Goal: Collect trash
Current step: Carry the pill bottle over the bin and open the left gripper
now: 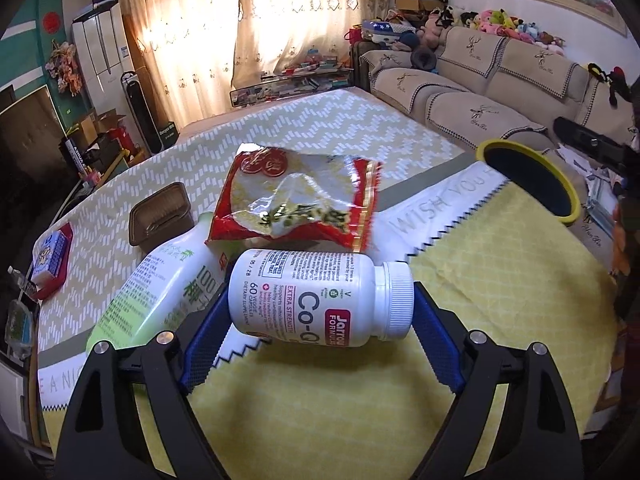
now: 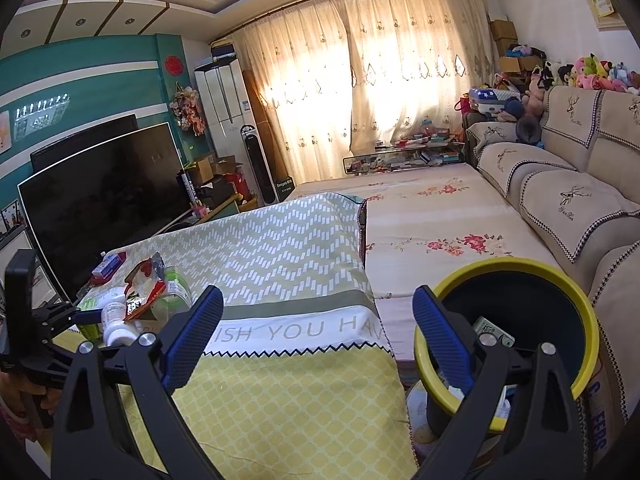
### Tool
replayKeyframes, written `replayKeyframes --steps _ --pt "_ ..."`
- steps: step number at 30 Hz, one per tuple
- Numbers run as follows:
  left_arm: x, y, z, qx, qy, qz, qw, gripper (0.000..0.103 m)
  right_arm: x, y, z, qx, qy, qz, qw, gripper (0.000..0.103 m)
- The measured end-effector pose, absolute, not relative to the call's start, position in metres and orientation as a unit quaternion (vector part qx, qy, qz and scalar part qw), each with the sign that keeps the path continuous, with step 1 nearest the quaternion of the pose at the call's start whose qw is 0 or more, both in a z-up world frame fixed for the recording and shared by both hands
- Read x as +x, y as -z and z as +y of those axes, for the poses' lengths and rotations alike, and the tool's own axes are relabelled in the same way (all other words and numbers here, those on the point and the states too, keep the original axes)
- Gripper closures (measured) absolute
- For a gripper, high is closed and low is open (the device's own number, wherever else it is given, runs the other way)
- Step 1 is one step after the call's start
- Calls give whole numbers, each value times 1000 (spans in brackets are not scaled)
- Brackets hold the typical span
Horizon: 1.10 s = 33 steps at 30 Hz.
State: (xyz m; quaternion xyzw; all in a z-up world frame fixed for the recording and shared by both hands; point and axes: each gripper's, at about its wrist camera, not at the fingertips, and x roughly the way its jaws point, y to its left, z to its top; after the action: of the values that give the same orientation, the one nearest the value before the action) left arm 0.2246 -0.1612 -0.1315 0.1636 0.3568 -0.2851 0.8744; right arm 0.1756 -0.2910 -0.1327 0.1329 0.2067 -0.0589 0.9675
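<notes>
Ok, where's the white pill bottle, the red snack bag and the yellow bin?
White pill bottle [image 1: 316, 300]: left wrist view, label.
Red snack bag [image 1: 296, 204]: left wrist view, crinkled middle.
Yellow bin [image 2: 576, 284]: right wrist view, far rim.

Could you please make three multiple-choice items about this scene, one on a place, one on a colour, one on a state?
1. Where does the red snack wrapper lie?
A. inside the bin
B. on the table behind the supplement bottle
C. on the sofa

2. What colour is the rim of the trash bin?
A. yellow
B. red
C. white

3. What is the left tool doing?
A. gripping the white supplement bottle by base and cap
B. hanging open with nothing in it
C. gripping the green-labelled bottle

Answers: 1 B, the wrapper rests just beyond the bottle in the left wrist view. 2 A, both views show a yellow ring around a dark interior. 3 A, its blue fingers press on both ends of the bottle.
</notes>
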Motion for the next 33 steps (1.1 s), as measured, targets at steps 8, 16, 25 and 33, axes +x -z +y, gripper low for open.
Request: replayKeyframes --steps 8,16,25,33 --pt "180 94 -178 164 321 327 873 18 150 124 -308 119 89 197 969 12" --pt "153 70 -249 184 401 296 847 18 96 116 -373 120 199 179 956 12" --pt "150 67 -365 214 479 285 802 18 42 124 -442 151 278 164 934 12" --pt "171 87 -462 225 506 306 774 18 21 135 -477 170 304 164 923 12"
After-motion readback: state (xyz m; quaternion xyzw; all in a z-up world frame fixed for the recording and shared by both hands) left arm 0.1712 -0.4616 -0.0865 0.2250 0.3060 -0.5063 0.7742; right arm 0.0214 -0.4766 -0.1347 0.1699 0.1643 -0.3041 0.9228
